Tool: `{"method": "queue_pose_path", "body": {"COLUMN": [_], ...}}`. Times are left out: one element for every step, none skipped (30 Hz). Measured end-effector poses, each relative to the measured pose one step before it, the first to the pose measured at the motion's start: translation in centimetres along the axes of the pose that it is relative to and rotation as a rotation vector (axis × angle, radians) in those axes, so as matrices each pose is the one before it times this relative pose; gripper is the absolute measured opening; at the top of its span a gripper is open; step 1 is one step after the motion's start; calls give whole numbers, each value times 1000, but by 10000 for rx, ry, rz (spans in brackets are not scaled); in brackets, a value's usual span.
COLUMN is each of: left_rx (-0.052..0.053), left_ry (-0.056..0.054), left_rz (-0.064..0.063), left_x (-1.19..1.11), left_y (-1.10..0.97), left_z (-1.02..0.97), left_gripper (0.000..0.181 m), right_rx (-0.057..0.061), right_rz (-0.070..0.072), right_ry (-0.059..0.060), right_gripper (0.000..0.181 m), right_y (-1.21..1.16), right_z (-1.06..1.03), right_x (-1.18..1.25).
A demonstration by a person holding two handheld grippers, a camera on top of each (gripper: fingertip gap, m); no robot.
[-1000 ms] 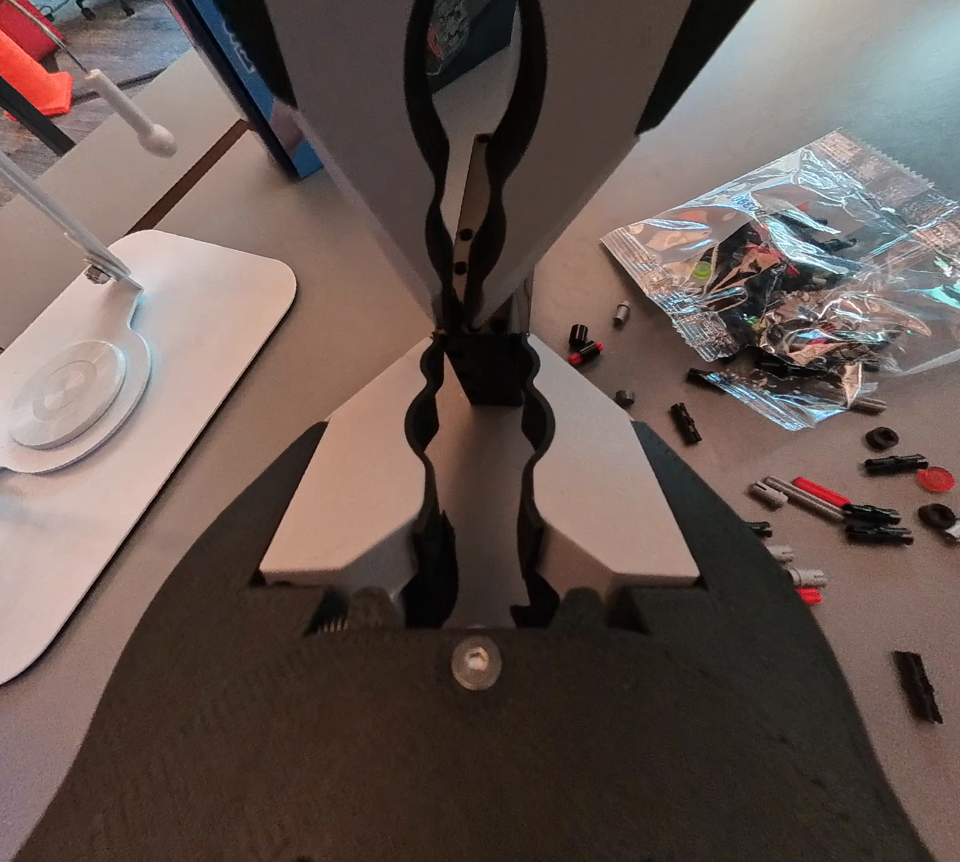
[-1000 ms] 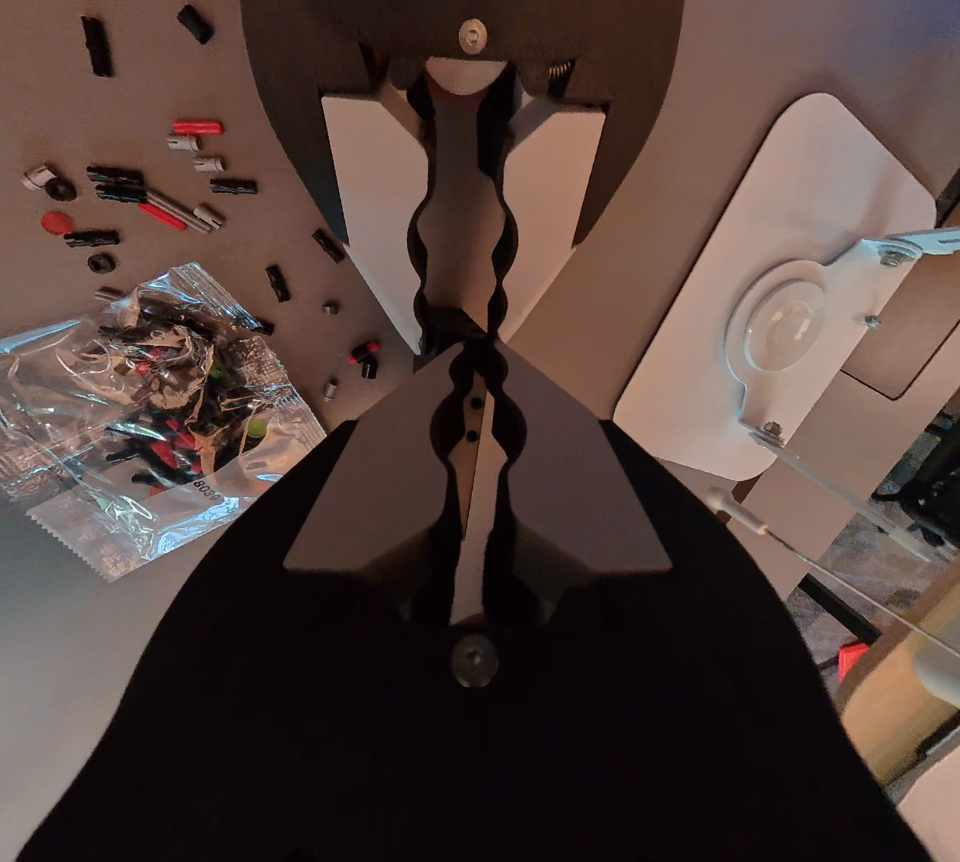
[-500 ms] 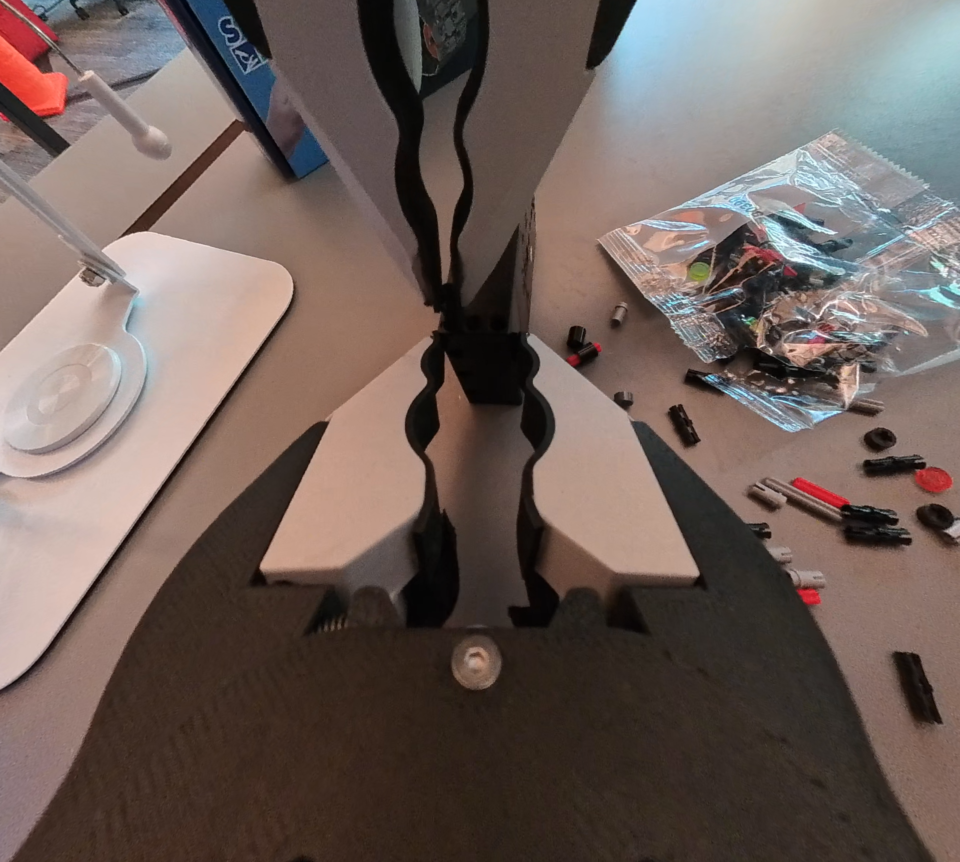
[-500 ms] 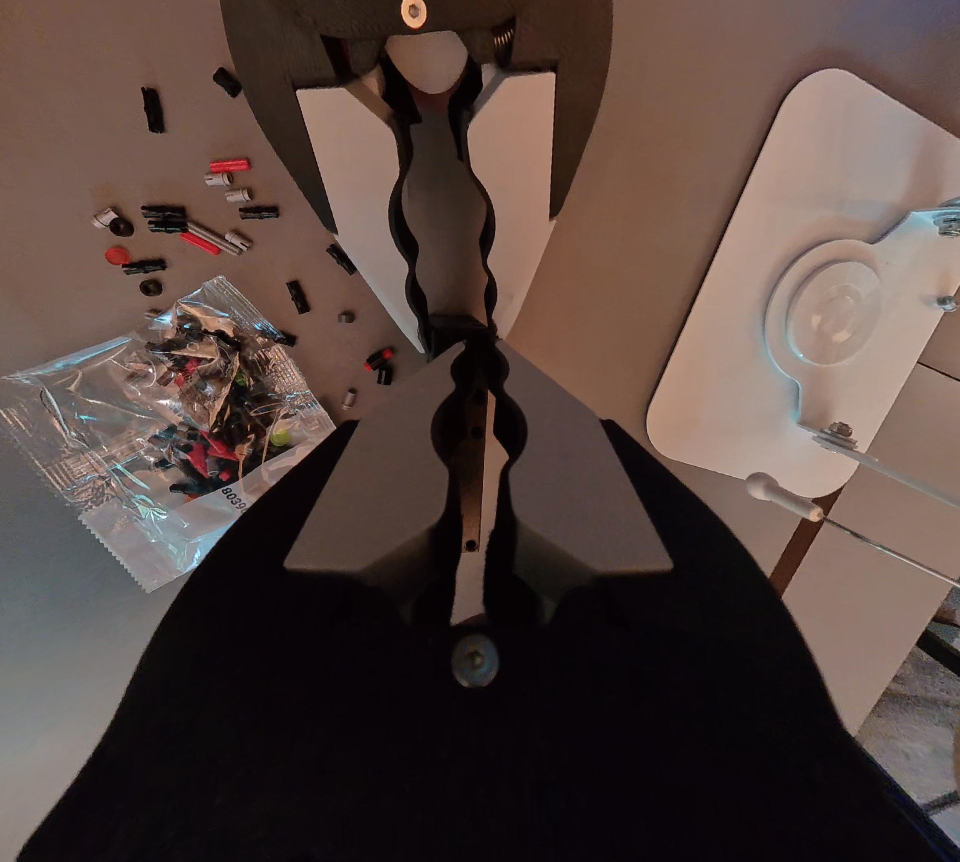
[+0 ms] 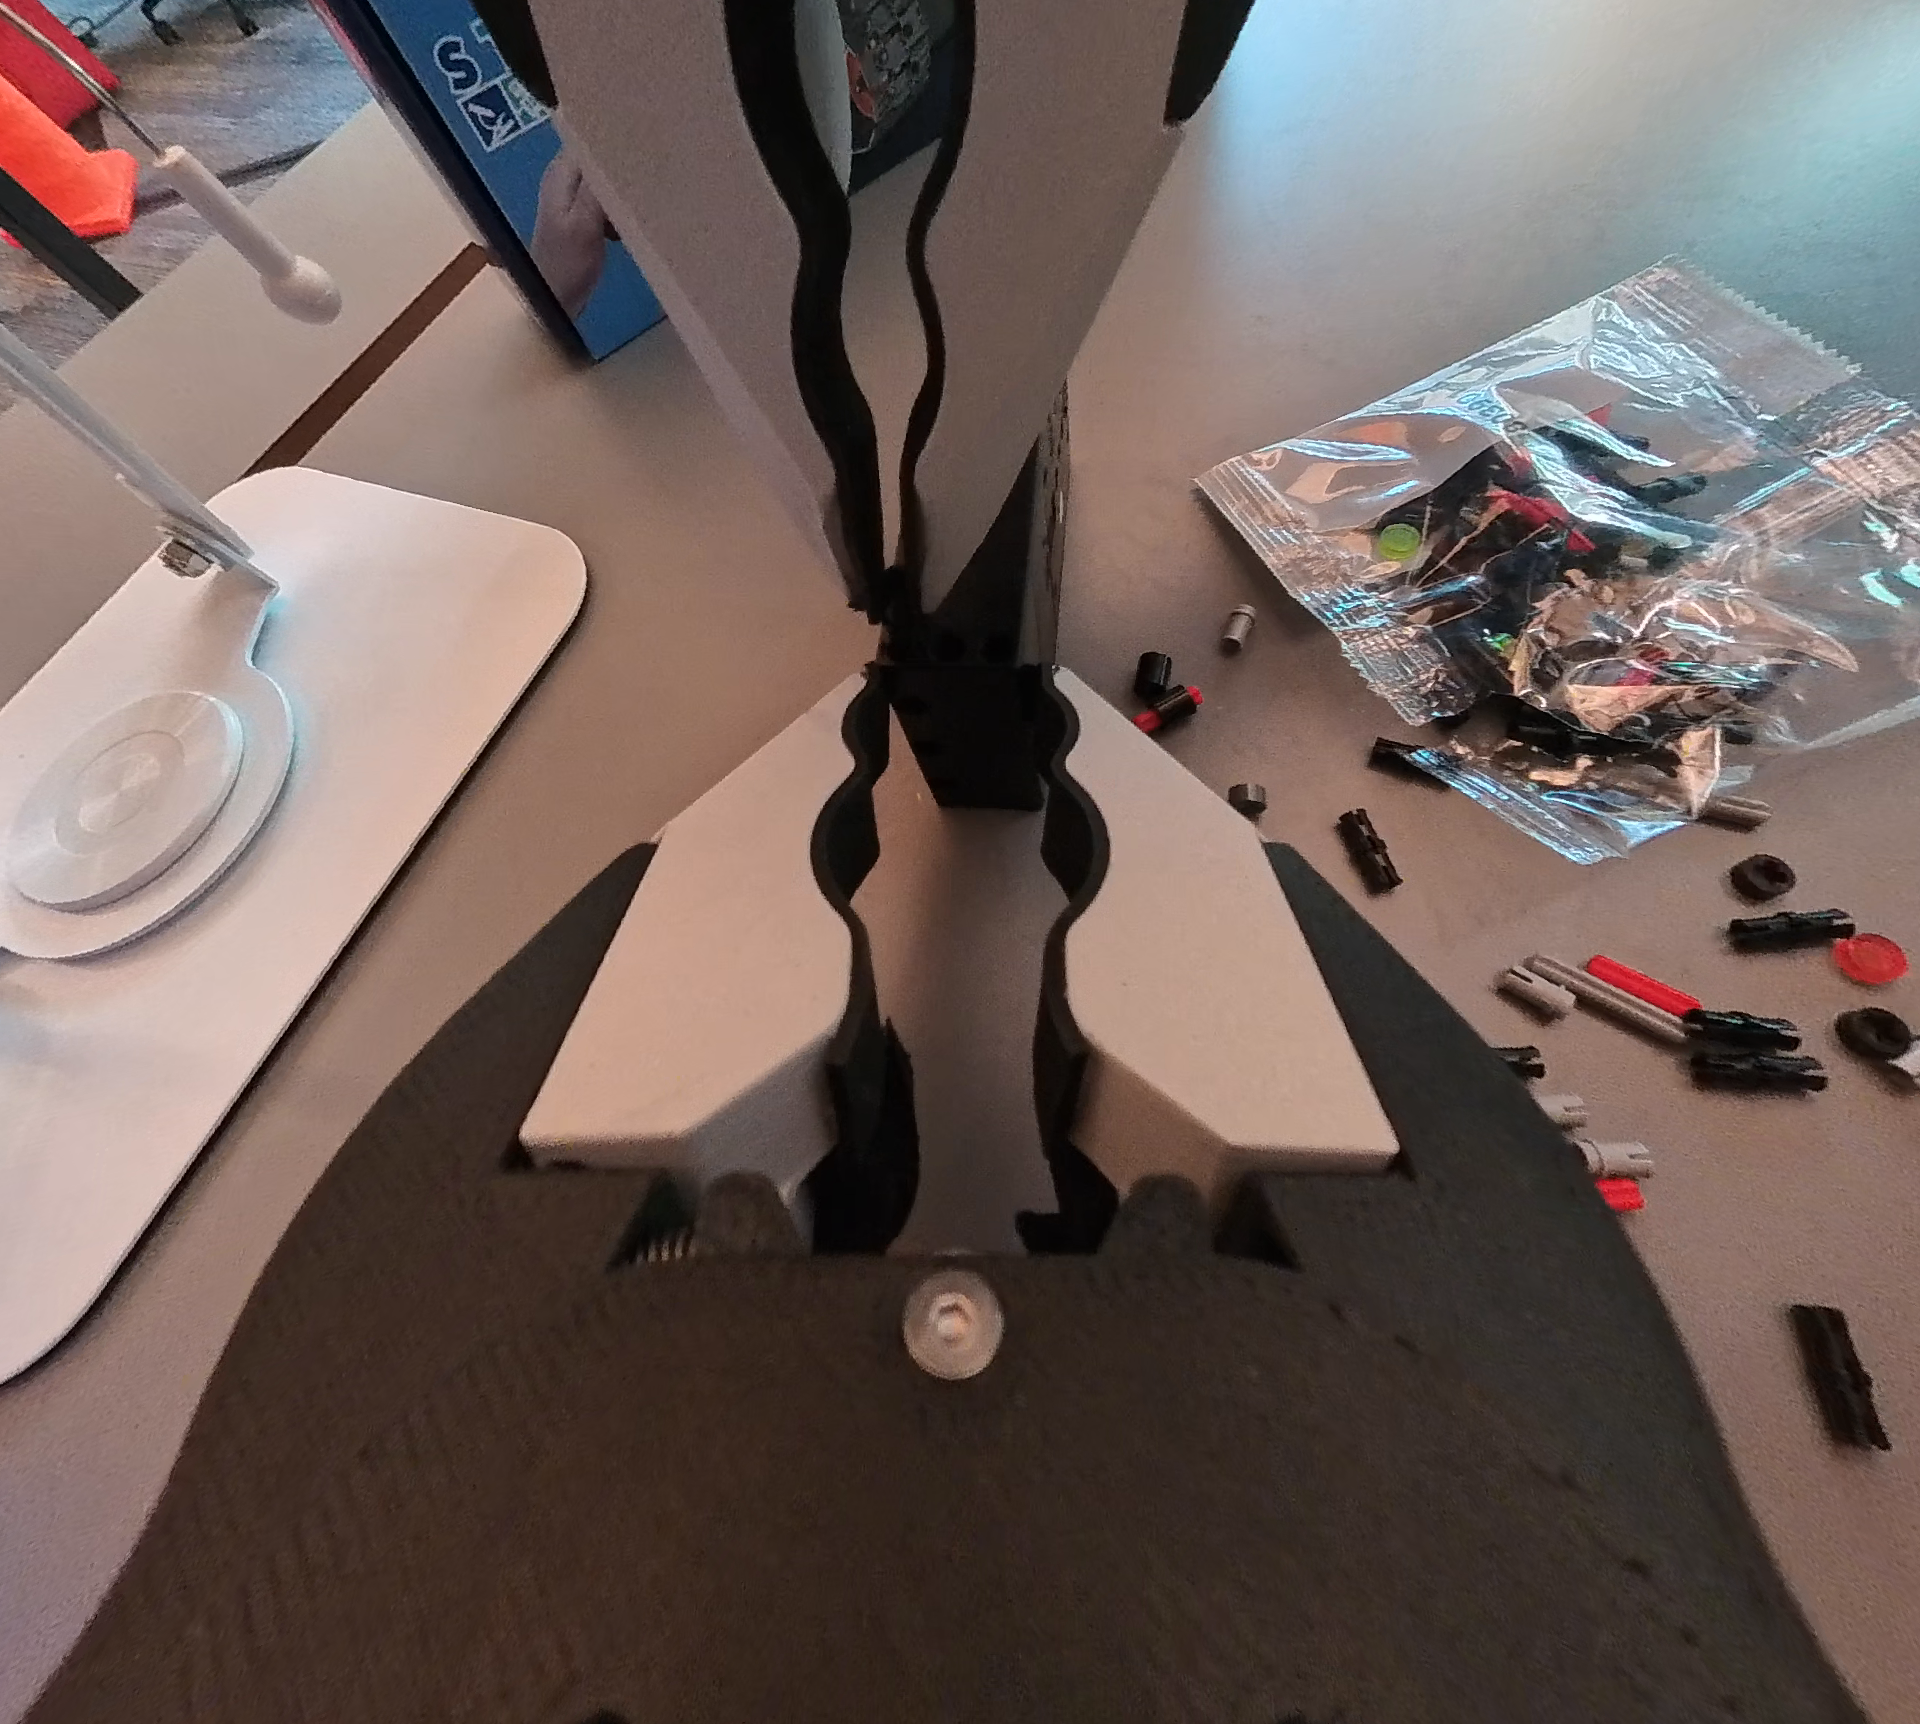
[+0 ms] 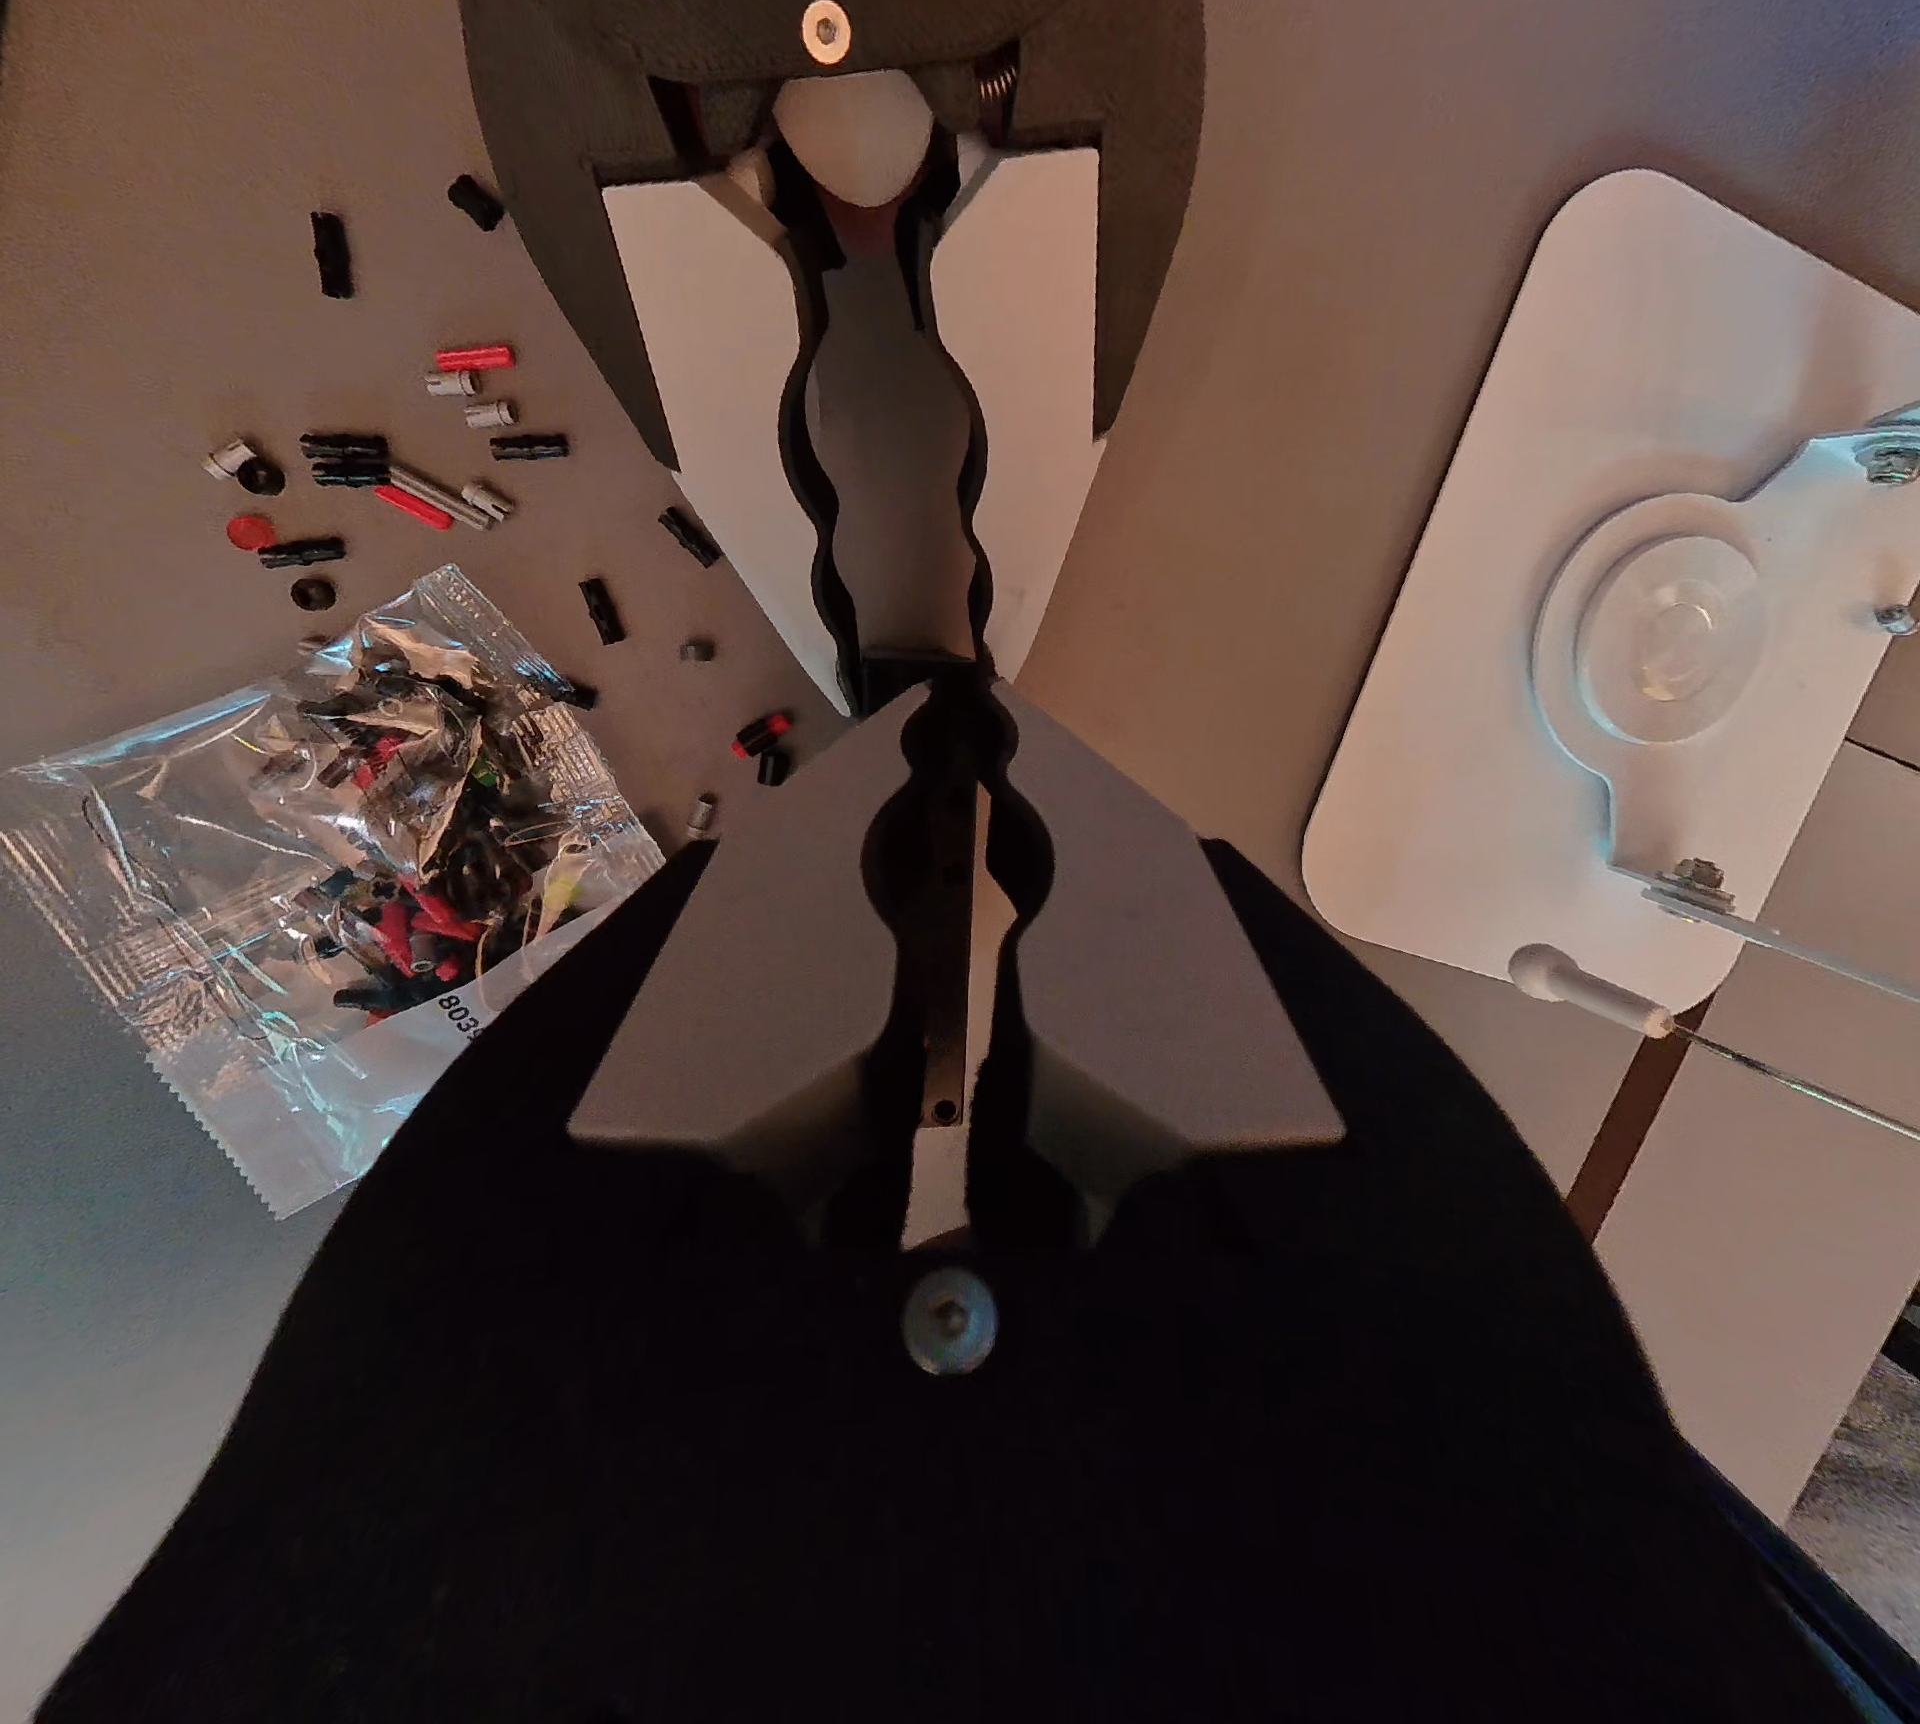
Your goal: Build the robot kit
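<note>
My left gripper (image 5: pixel 961 698) is shut on a small black block (image 5: pixel 977 739) and holds it above the grey table. My right gripper (image 6: pixel 961 708) is shut on a long thin black beam with holes (image 6: pixel 948 905). The two grippers meet tip to tip, and the beam's end touches the block. In the left wrist view the right gripper (image 5: pixel 883 604) comes down from above, and the beam (image 5: pixel 1039 521) shows beside its fingers. In the right wrist view the left gripper (image 6: pixel 909 666) reaches in from the top.
A clear plastic bag of small parts (image 5: pixel 1621 573) (image 6: pixel 312 874) lies on the table. Loose black, red and grey pins (image 5: pixel 1662 1009) (image 6: pixel 416 469) lie scattered near it. A white flat stand base (image 5: pixel 312 739) (image 6: pixel 1558 531) lies on the other side. A blue box (image 5: pixel 468 64) stands behind. My left and right fingertips are right by each other.
The right gripper has tilted and swung over the left one, so the beam now shows beside its fingers. The left gripper has hardly moved. Both stay shut.
</note>
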State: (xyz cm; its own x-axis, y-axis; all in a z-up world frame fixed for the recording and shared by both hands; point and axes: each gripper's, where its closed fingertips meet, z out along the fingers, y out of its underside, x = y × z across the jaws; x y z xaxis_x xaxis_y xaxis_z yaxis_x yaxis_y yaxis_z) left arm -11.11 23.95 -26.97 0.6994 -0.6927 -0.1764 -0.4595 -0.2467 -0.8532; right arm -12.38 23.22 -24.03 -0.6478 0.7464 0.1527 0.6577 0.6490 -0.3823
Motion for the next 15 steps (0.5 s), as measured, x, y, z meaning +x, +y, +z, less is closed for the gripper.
{"method": "queue_pose_path", "body": {"left_rx": [-3, 1, -6, 0, 0, 2, 1, 1, 0, -1, 3, 2, -3, 4, -1], "left_ry": [2, 0, -15, 4, -1, 3, 1, 4, 1, -9, 3, 0, -2, 10, -8], "left_rz": [-19, 0, 4, -5, 1, -1, -2, -8, 1, 6, 7, 11, -3, -5, 11], "left_x": [-25, 0, -17, -5, -2, 5, 3, -11, -1, -2, 6, 12, -8, 1, 3], "left_y": [11, -1, 10, 2, -1, -2, -1, 5, -9, 8, -1, -3, 2, -12, 10], "left_z": [1, 0, -11, 1, 0, 1, 1, -3, -5, 3, -5, -6, 5, -1, -4], "left_gripper": [25, 25, 25, 25, 25, 25, 25, 25, 25, 25, 25, 25, 25, 25, 25], "right_rx": [-46, -26, -37, -76, -76, -49, -39, -50, -51, -39, -36, -53, -79, -95, -99], "right_rz": [-31, -45, -33, -21, -20, -18, -31, -39, -38, -33, -22, -42, -51, -65, -71], "right_ry": [8, 8, -1, -12, -11, -8, 0, 4, 0, -13, -35, -33, -21, -24, -27], "right_gripper": [0, 0, 0, 0, 0, 1, 0, 0, 0, 0, 0, 0, 0, 0, 0], "right_y": [50, -1, 27, 101, 100, 47, 15, -3, -6, -8, -3, 1, 10, -6, -17], "right_z": [5, 12, 2, -11, -8, 6, 7, 10, 0, 5, -2, -11, -1, 7, 0], "right_x": [27, 1, -5, -17, -2, 1, 9, 12, 8, 0, -8, -12, -1, -10, 7]}}
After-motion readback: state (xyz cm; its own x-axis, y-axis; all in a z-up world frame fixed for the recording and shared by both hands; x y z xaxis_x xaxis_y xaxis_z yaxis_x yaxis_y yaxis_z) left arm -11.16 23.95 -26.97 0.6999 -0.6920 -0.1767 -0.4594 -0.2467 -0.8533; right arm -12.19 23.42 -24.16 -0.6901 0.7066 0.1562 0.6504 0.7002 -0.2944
